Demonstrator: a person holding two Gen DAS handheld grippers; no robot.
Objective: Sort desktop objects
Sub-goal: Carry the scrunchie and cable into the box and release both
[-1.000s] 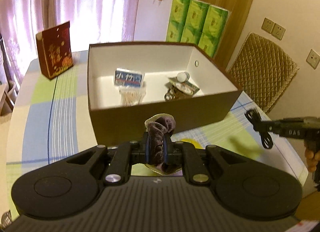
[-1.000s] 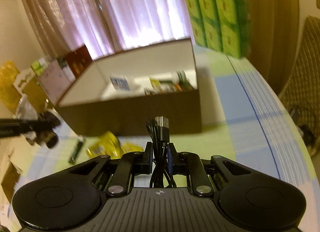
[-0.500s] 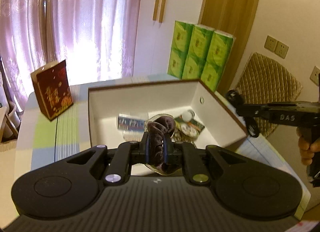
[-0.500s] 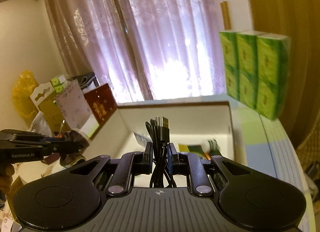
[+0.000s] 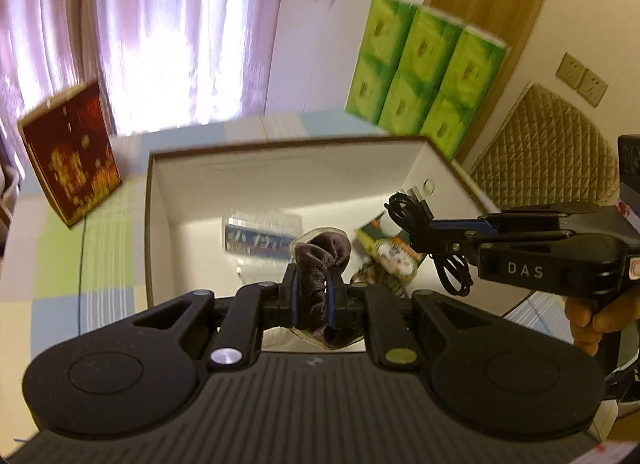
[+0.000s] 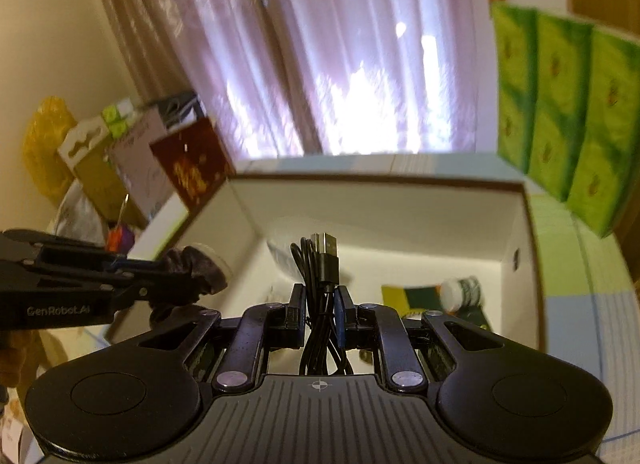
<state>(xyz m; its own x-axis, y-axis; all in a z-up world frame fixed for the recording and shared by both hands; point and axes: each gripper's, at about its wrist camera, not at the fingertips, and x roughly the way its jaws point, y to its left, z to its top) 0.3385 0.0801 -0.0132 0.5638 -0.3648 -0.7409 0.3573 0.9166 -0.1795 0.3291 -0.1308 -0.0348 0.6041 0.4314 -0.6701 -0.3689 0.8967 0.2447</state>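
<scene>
Two loads over box [image 5: 280, 159]: left gripper [image 5: 313, 291] pinching scrunchie [image 5: 320, 264], right gripper [image 6: 320, 314] pinching cable [image 6: 320, 264]. Step: drop-off. Next: spread fingers, release inside.

Open box [image 5: 160, 223] top – free room above

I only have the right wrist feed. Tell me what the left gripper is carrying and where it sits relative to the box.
Observer: The left gripper is shut on a purple scrunchie, held above the near edge of the open box.
Operator: Report what lies below it in the box.
Observer: A blue-labelled packet lies on the box floor just beyond the scrunchie.
Operator: Confirm how my cable looks from that side.
Observer: The black USB cable is coiled; one loop hangs below the right gripper, over the box's right side.
</scene>
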